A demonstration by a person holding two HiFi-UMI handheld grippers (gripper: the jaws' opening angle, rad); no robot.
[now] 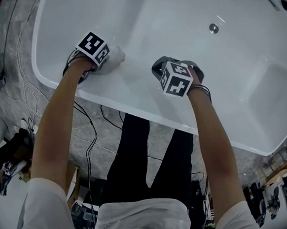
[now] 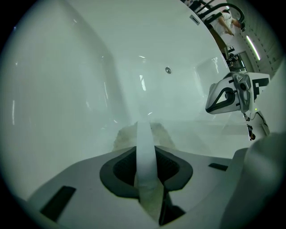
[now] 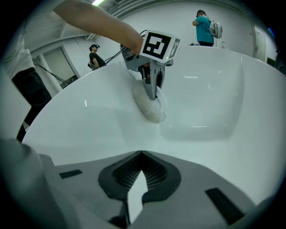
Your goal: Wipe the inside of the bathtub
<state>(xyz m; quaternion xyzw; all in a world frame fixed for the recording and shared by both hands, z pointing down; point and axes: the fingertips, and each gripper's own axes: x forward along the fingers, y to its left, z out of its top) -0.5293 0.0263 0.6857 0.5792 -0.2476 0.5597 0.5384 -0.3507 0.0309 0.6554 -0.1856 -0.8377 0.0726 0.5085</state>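
The white glossy oval bathtub (image 1: 156,18) lies open before you, its near rim just under both your wrists and its bare basin stretching right past the small round metal drain (image 1: 213,28). Your left claw (image 1: 107,63) pinches a pale crumpled cloth (image 1: 116,56) against the inner wall near the left end. Your right claw (image 1: 160,67), pressed together and empty, hangs over the basin beside it.

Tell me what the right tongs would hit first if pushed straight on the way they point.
Probably the white cloth clamped in the left tongs, which sits almost dead ahead against the bathtub wall. Depth is unclear, so the curved wall itself might come first.
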